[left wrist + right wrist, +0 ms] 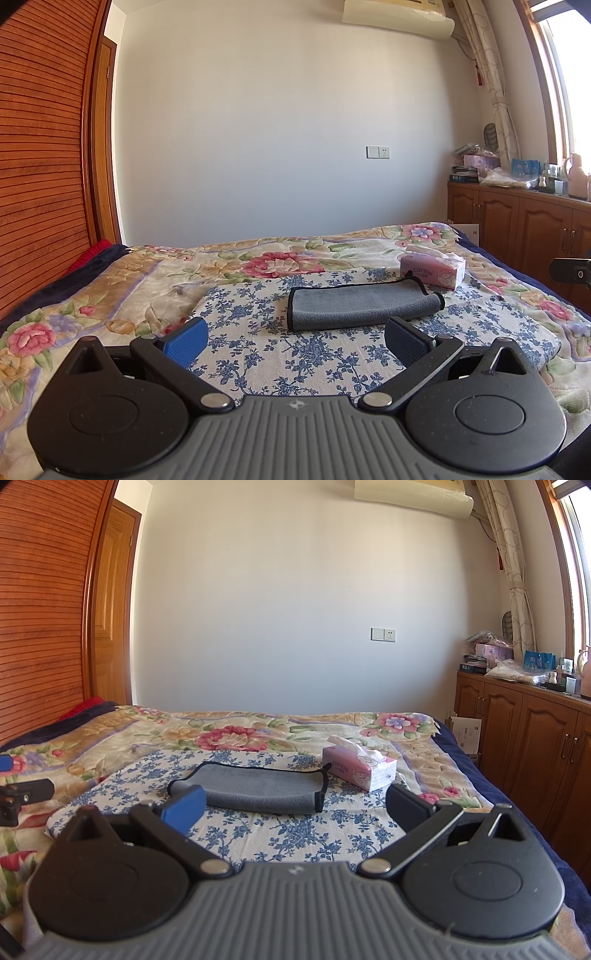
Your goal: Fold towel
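Note:
A grey towel (360,306) with black edging lies folded on a blue-flowered cloth (317,354) on the bed. It also shows in the right wrist view (258,788). My left gripper (295,338) is open and empty, held back from the towel's near edge. My right gripper (293,805) is open and empty, also short of the towel. Its left blue pad overlaps the towel's left end in the view. Part of the left gripper shows at the left edge of the right wrist view (22,794).
A pink tissue box (434,271) stands on the bed just behind the towel's right end, also in the right wrist view (360,768). A wooden cabinet (535,738) with clutter runs along the right wall. A slatted wooden wardrobe (40,147) is on the left.

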`<state>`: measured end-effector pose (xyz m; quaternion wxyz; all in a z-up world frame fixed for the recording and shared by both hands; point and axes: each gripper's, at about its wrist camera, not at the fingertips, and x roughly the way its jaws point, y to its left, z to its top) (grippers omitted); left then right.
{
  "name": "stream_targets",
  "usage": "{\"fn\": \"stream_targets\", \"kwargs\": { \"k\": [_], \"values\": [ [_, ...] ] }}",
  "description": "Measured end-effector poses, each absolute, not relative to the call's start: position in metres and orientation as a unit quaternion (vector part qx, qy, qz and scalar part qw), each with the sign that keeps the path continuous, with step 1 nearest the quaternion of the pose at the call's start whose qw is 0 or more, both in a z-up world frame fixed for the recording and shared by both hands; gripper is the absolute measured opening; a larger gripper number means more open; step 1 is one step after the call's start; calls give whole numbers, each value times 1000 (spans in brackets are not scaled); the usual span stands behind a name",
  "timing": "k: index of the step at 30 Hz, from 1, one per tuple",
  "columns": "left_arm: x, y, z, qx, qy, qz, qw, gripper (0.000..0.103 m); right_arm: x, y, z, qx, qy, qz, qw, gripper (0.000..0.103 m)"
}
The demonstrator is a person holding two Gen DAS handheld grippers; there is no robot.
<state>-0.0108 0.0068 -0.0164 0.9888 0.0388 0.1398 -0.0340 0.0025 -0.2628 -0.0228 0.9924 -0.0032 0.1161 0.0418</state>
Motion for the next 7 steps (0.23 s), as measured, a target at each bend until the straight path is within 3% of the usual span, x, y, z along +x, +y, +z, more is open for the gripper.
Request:
{"fn": "stream_targets", "kwargs": {
  "k": [7],
  "values": [
    [-11,7,-16,39,140,-34,989,103,3,-263,-23,-3,116,42,992,103]
  ]
}}
